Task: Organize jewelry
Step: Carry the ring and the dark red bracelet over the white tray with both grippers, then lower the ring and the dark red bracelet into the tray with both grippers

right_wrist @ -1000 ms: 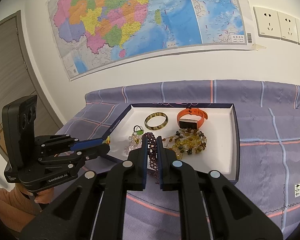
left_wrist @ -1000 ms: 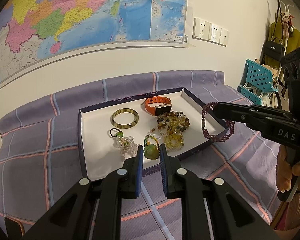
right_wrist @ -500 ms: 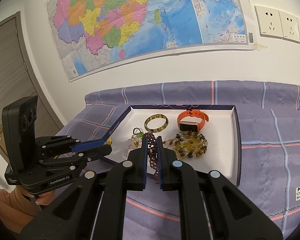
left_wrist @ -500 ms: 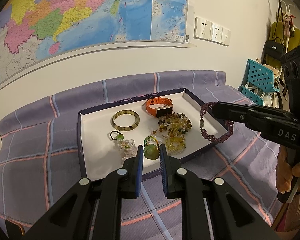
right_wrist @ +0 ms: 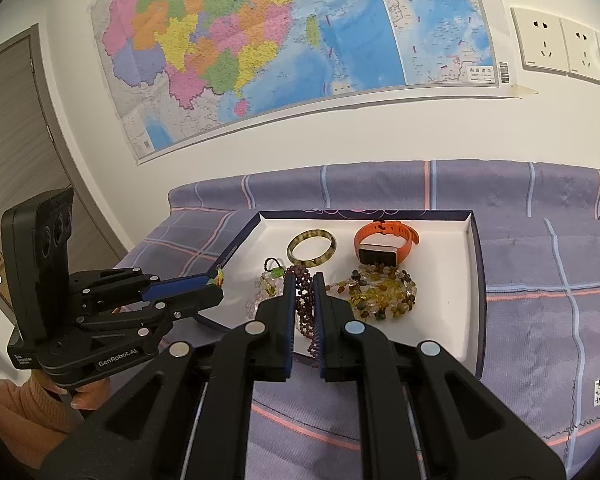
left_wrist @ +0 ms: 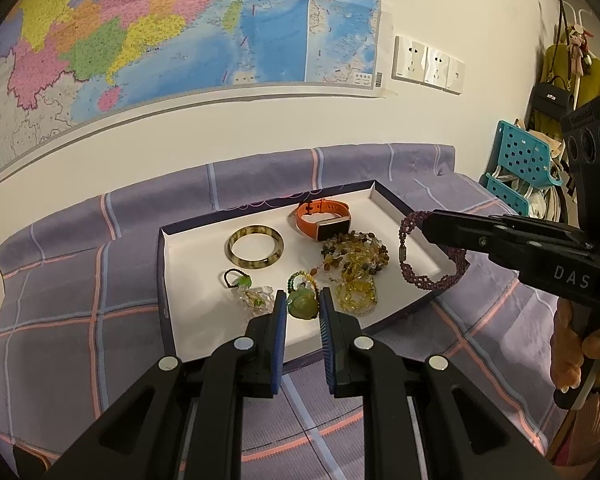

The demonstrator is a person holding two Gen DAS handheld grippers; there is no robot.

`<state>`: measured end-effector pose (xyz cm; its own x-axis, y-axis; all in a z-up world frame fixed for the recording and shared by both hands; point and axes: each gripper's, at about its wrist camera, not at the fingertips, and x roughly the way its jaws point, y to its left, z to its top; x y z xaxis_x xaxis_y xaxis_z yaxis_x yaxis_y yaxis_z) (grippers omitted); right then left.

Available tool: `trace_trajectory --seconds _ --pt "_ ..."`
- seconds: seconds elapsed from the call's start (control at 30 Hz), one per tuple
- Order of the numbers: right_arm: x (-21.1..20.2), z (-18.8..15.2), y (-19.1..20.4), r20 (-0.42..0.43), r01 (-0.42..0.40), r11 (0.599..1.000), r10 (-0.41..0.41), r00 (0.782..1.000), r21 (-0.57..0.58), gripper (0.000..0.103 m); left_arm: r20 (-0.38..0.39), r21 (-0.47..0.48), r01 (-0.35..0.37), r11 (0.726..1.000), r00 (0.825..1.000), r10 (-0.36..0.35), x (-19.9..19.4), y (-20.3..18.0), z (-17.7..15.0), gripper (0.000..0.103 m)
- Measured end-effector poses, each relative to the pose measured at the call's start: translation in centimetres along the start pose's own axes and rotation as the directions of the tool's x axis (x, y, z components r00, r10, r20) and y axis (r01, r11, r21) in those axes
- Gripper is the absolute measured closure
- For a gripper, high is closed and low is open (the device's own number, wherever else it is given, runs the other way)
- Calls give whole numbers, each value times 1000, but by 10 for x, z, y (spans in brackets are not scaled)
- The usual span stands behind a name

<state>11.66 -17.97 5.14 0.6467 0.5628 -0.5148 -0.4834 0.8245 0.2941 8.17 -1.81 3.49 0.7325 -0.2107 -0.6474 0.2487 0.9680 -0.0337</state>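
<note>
Your right tool [right_wrist: 303,308] is clamped on the purple bracelet [left_wrist: 428,256], which hangs as a slack loop above the tray's right edge, clear of the other pieces. Held that high, it seems lifted so it can be set down in its own spot without dragging across the amber beads [left_wrist: 356,264].

Your left tool [left_wrist: 303,308] has its fingers nearly together on the green pendant [left_wrist: 302,301]; in the right view a bit of yellow-green shows at its tip, so it looks gripped and raised over the tray's near left corner, though I cannot tell how firmly.

Inside the tray [left_wrist: 172,280] the bangle [left_wrist: 255,248] and the orange watch [left_wrist: 323,221] lie apart along the back, each with room around it. The amber beads sit heaped in the middle, and the clear charm [left_wrist: 248,290] lies near the front left. The tray rests on a bed [left_wrist: 80,320] against the wall, under a map [left_wrist: 180,28].
</note>
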Motion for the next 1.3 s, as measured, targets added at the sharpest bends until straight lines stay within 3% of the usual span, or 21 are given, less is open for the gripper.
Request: trace_trajectory --seconds 1.3 --pt "23 6 -6 -18 3 1000 -2 1000 25 94 -21 -18 -28 999 999 28 17 11 11 88"
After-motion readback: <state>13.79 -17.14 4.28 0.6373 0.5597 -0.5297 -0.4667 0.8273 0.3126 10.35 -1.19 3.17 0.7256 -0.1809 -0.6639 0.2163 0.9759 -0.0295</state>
